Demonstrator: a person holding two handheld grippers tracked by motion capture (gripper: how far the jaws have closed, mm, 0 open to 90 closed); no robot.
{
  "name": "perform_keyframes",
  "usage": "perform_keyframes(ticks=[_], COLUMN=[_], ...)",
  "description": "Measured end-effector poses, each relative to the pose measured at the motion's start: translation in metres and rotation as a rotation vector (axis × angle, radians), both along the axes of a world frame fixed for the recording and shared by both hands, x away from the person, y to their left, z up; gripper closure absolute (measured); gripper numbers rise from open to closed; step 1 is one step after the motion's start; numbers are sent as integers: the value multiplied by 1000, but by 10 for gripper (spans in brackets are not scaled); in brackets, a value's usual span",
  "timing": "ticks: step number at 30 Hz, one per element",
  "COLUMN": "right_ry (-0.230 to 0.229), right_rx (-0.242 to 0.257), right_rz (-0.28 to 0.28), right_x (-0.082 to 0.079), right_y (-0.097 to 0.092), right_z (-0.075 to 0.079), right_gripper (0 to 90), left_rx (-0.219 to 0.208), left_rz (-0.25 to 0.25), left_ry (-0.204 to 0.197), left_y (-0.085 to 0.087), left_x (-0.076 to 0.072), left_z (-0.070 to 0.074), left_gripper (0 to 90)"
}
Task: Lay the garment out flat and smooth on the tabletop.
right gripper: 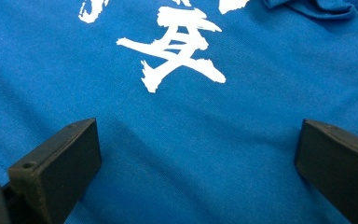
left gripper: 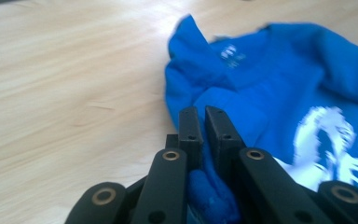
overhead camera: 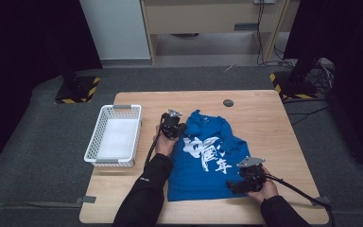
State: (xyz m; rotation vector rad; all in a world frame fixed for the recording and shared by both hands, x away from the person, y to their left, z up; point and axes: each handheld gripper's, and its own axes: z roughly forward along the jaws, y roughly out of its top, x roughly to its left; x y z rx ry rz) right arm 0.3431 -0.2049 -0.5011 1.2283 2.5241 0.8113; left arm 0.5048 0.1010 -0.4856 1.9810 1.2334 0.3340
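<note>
Nearest edge: right tool (overhead camera: pixel 236 185) rests low on the blue T-shirt (overhead camera: pixel 203 165) near its hem, at the shirt's right side. Jaws stand wide apart, nothing between them but flat cloth under the white print (right gripper: pixel 177 44). Likely waiting, or pinning the hem so the shirt does not slide.

Mid-table: shirt lies spread, front up, on the wooden table (overhead camera: pixel 260 123), right sleeve already bunched inward.

Further: left tool (left gripper: pixel 200 126) is pinched tight on a fold of blue cloth at the left sleeve and shoulder; fabric bulges between the jaws. Judged: gripped there to fold the sleeve across.

Left side: white basket (overhead camera: pixel 103 130), empty, probably meant for the folded shirt. A small dark disc (overhead camera: pixel 228 102) sits near the far edge.
</note>
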Motion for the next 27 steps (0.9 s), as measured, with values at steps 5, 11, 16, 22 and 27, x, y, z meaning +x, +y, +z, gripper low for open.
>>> perform_keyframes(ticks=[5, 11, 16, 22, 27], right_ry=[0, -1, -1, -2, -3], right_rx=[0, 1, 3, 3, 3], right_rz=[0, 2, 1, -1, -4], right_x=[0, 0, 0, 0, -1], right_y=[0, 0, 0, 0, 0], right_z=[0, 0, 0, 0, 0], right_gripper=[7, 7, 7, 7, 7], left_rx=[18, 71, 130, 204, 215], left_rz=[92, 164, 187, 197, 218], left_ry=[-9, 32, 67, 91, 93], left_y=[18, 35, 41, 48, 58], left_x=[2, 0, -5, -10, -13], left_z=[-1, -15, -24, -30, -30], left_gripper=[852, 849, 811, 735, 654])
